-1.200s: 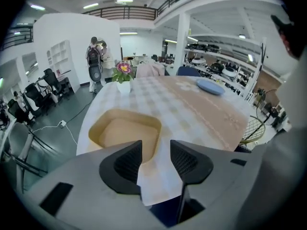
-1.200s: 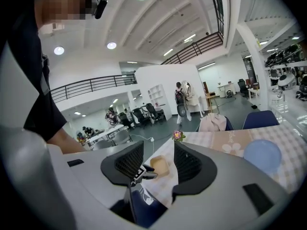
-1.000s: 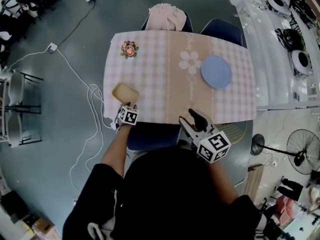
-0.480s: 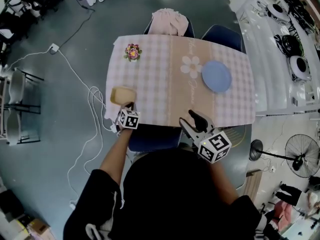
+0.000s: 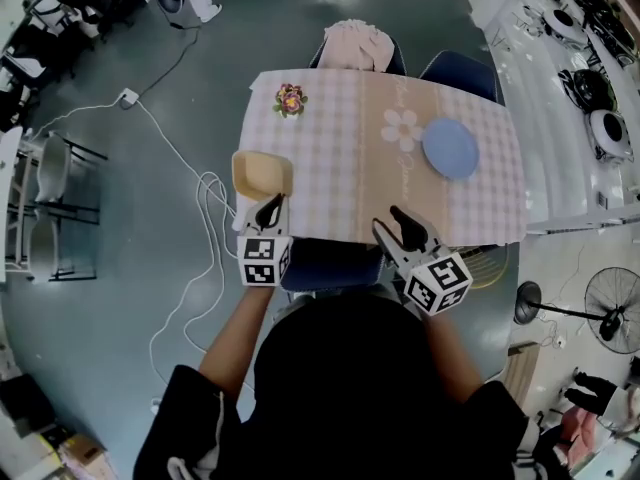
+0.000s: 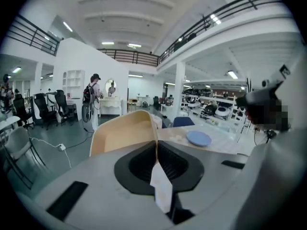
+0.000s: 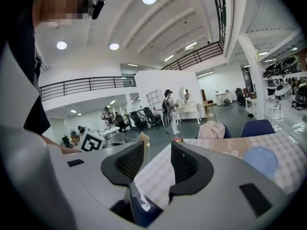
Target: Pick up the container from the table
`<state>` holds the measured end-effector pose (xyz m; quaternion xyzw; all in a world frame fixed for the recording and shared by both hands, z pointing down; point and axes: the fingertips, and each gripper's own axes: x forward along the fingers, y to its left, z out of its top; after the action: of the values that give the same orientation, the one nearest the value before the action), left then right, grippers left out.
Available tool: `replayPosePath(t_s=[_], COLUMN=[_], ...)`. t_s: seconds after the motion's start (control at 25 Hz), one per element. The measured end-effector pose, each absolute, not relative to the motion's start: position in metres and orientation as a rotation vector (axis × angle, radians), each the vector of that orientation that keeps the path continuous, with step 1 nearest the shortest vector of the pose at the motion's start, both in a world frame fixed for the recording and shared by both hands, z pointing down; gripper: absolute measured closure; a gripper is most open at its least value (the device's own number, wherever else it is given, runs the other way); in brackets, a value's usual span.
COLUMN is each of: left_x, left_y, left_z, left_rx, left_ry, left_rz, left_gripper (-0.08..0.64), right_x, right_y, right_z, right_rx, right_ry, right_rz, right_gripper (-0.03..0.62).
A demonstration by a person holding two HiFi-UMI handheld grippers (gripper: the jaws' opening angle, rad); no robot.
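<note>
Left claw is clamped on the near rim of the container, at the worktop's left edge. Right claw stands open and empty over the near edge.

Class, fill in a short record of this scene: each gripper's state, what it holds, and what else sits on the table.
Left gripper: shut on the tan container, pinching its wall
Right gripper: open, nothing between its jaws
Table: pink checked cloth
On the table: blue plate, flower ornament
</note>
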<state>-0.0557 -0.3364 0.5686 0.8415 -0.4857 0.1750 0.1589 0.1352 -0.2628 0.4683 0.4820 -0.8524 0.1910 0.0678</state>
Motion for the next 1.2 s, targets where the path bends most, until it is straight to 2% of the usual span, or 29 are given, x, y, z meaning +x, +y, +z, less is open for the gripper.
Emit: replayPosePath(t_s=[0.12, 0.28, 0.4, 1.2], left_x=[-0.057, -0.065, -0.069, -0.108], left_y=[-0.32, -0.299, -0.283, -0.251], left_z=[0.518, 0.467, 0.442, 0.407], left_rx=[2.467, 2.531, 2.606, 2.648], left_ry=[-1.409, -1.4, -1.406, -1.312], left_rz=[0.385, 0.256, 0.254, 0.067], left_gripper=[0.545, 0.545, 0.545, 0.545], right_x=[0.134, 0.131, 0.121, 0.083], right_y=[-0.263, -0.264, -0.259, -0.24], right_z=[0.458, 0.444, 0.438, 0.428], right_rx=[1.516, 1.606, 1.656, 1.831], right_ry=[-2.586, -2.583, -2.542, -2.443], right_rz=[0.595, 0.564, 0.508, 0.312], right_gripper=[0.436, 0.55, 0.588, 0.594])
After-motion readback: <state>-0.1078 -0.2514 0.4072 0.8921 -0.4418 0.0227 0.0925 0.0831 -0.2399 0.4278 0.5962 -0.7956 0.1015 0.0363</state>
